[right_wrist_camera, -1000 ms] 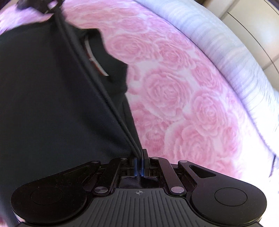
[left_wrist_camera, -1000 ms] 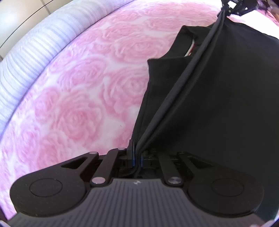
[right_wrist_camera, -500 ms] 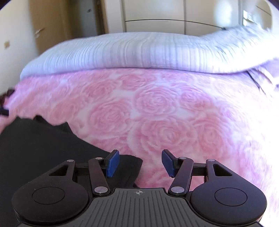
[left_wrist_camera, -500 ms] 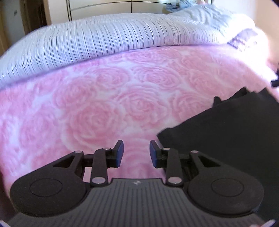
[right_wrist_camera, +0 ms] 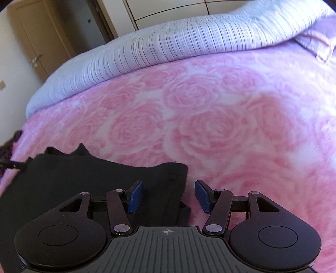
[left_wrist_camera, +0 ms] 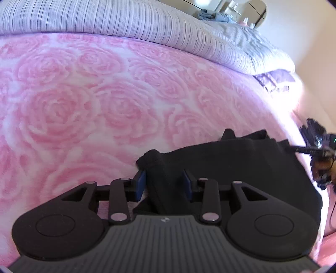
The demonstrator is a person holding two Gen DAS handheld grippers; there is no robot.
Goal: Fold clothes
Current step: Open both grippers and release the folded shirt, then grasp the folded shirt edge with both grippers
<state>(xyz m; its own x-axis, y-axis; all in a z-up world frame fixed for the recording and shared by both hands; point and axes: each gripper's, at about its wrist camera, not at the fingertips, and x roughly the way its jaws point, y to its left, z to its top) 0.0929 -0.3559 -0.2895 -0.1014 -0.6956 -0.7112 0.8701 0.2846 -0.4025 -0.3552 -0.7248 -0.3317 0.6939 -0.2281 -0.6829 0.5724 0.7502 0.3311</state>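
Observation:
A black garment (left_wrist_camera: 241, 168) lies folded on the pink rose-patterned blanket (left_wrist_camera: 84, 109). My left gripper (left_wrist_camera: 163, 182) is open, its blue-padded fingers either side of the garment's left corner, which bunches up between them. The garment also shows in the right wrist view (right_wrist_camera: 88, 178). My right gripper (right_wrist_camera: 169, 196) is open, with the garment's right edge between its fingers. The right gripper's tip appears at the far right of the left wrist view (left_wrist_camera: 315, 147).
A striped lilac duvet (right_wrist_camera: 178, 48) is rolled along the far side of the bed. A wooden door (right_wrist_camera: 42, 42) and white wardrobe fronts stand behind it. A small grey heap of cloth (left_wrist_camera: 214, 15) lies beyond the duvet.
A second ago both grippers were shut on the stretched garment edge. They let it go, opened, and now sit lower with the garment's corners between their open fingers.

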